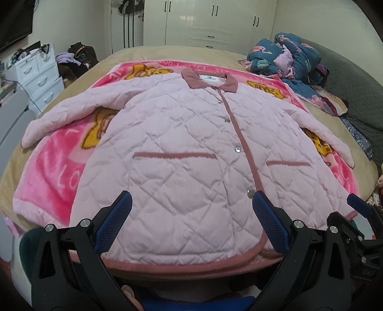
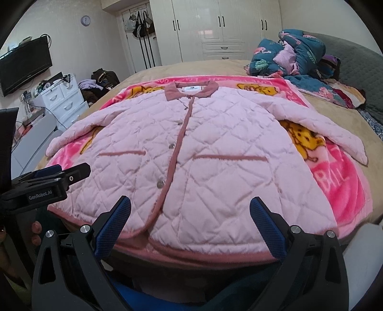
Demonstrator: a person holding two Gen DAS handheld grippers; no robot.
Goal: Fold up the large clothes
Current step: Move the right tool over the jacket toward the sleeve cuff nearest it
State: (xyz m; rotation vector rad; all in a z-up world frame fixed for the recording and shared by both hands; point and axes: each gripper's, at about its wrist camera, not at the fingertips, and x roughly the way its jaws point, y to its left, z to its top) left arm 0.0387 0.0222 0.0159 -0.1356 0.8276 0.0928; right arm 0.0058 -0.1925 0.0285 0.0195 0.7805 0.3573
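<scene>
A pale pink quilted jacket with a dusty-rose collar, placket and pocket trims lies flat, front up and buttoned, on a pink cartoon blanket. Both sleeves spread out to the sides. It also shows in the right wrist view. My left gripper is open and empty, hovering above the jacket's bottom hem. My right gripper is open and empty, above the hem further right. The right gripper shows at the left wrist view's right edge; the left gripper shows at the right wrist view's left edge.
The blanket lies on a tan bed. A heap of dark blue flamingo-print bedding sits at the far right corner. White drawers and clothes stand left of the bed. White wardrobes line the back wall.
</scene>
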